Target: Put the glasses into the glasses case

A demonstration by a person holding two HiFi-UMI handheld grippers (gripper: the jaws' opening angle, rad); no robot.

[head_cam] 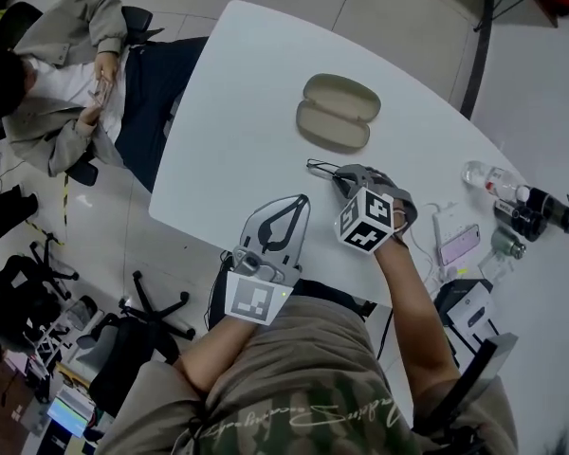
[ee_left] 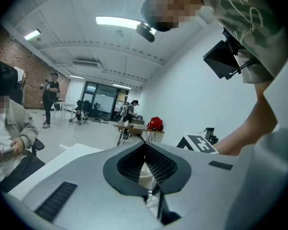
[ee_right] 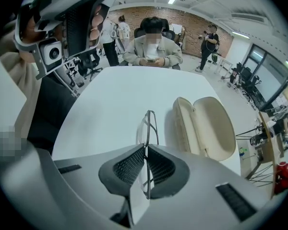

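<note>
The beige glasses case (head_cam: 337,112) lies open on the white table (head_cam: 237,112), and in the right gripper view the case (ee_right: 206,126) lies just right of the jaws. Thin dark-framed glasses (head_cam: 319,168) stick out toward the case from my right gripper (head_cam: 341,175), which is shut on them. In that gripper's own view the glasses (ee_right: 148,126) stand on edge, pinched between the pads of the right gripper (ee_right: 146,152). My left gripper (head_cam: 300,201) hovers near the table's front edge, left of the right one. The left gripper (ee_left: 145,148) has its tips together and holds nothing.
A clear bottle (head_cam: 484,176), a pink phone (head_cam: 459,243), dark small items (head_cam: 531,211) and a boxed device (head_cam: 469,306) crowd the table's right end. A seated person (head_cam: 66,83) is at the far left side. Office chairs (head_cam: 142,320) stand on the floor.
</note>
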